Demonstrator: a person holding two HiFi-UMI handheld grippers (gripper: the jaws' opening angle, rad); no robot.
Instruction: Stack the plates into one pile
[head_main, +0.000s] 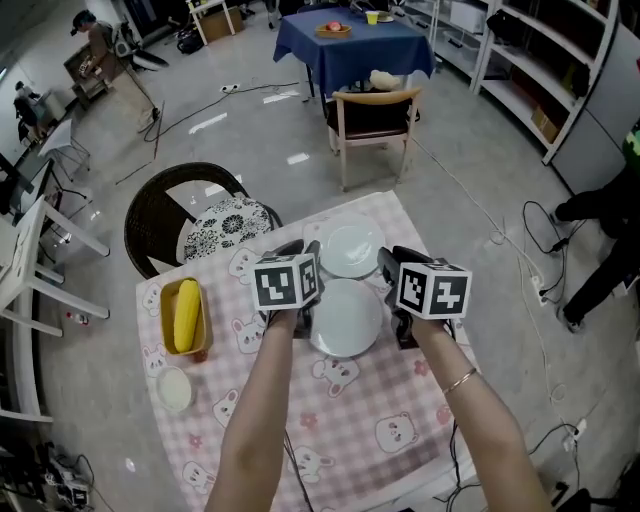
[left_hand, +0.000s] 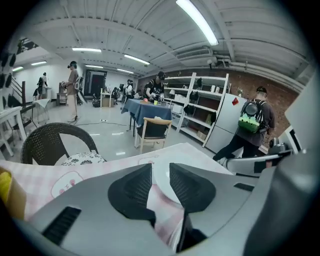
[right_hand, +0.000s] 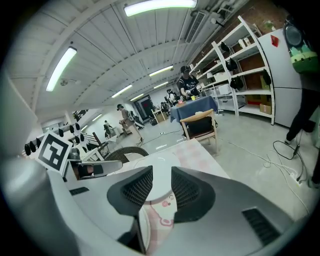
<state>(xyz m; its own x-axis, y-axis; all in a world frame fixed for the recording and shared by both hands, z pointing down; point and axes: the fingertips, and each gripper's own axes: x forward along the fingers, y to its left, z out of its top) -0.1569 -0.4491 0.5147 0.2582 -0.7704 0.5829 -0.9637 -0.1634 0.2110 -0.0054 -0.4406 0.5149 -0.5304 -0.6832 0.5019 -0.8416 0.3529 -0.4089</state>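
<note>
- Jaws wide on both the left gripper (head_main: 298, 250) and the right gripper (head_main: 392, 262), nothing pinched.
- Near plate (head_main: 347, 318) sits on the table (head_main: 380, 425), flanked by the two grippers.
- Far plate (head_main: 350, 248) lies just beyond it.

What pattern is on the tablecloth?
Tablecloth: pink checks with cartoon animal faces, clearest in head view.

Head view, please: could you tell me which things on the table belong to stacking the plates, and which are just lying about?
Job: near plate, far plate, left tongs, right tongs, both open.
Lying about: yellow tray holding corn, small white dish.
</note>
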